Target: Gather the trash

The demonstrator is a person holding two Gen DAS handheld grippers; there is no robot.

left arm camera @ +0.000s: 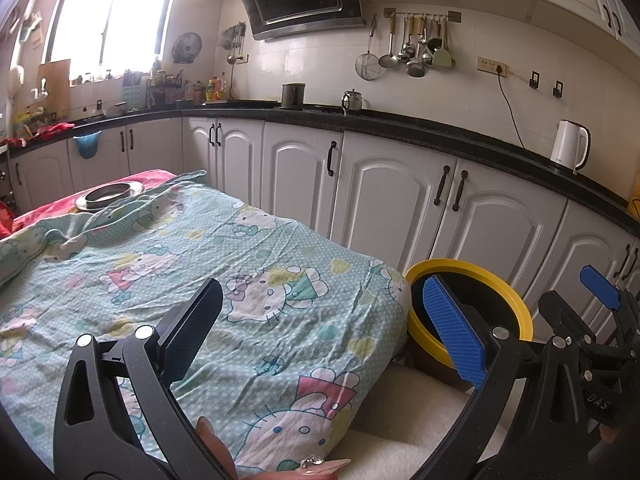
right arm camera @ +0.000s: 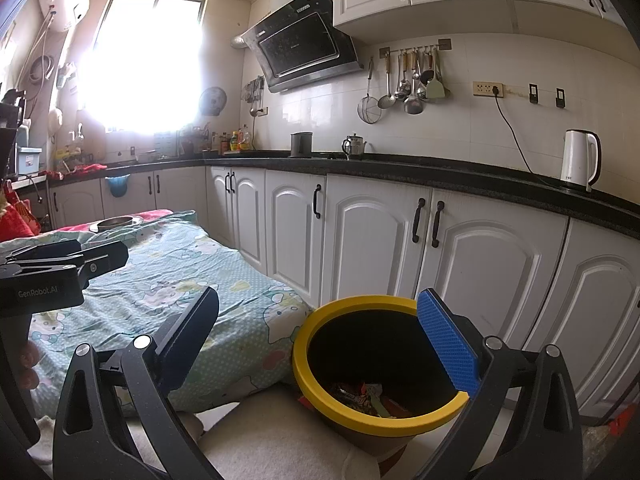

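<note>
Wrappers are already lying in the bottom of the bin, and no loose trash is showing on the cloth-covered table in either view, so the step in hand looks like a last check and a clean retreat.

From the left wrist view, the left gripper (left arm camera: pixel 324 336) is hovering over the near right corner of the table (left arm camera: pixel 168 240), its jaws spread wide with nothing between them. The yellow-rimmed bin (left arm camera: pixel 508 292) is standing on the floor just beside that corner, half hidden behind the blue pad (left arm camera: pixel 452 336). A metal dish (left arm camera: pixel 109 194) is sitting at the far edge; it does not read as trash and is best left alone. Scanning the folds of the cloth before pulling away would be wise, since creases could be hiding small scraps.

From the right wrist view, the right gripper (right arm camera: pixel 320 348) is hanging directly above the bin's mouth (right arm camera: pixel 308 344), jaws released and empty. The wrappers (right arm camera: pixel 360 396) are resting well below the rim. Lifting straight up, clear of the yellow rim, is probably keeping the bin from tipping. The left gripper is showing at the left edge, above the cloth.
</note>
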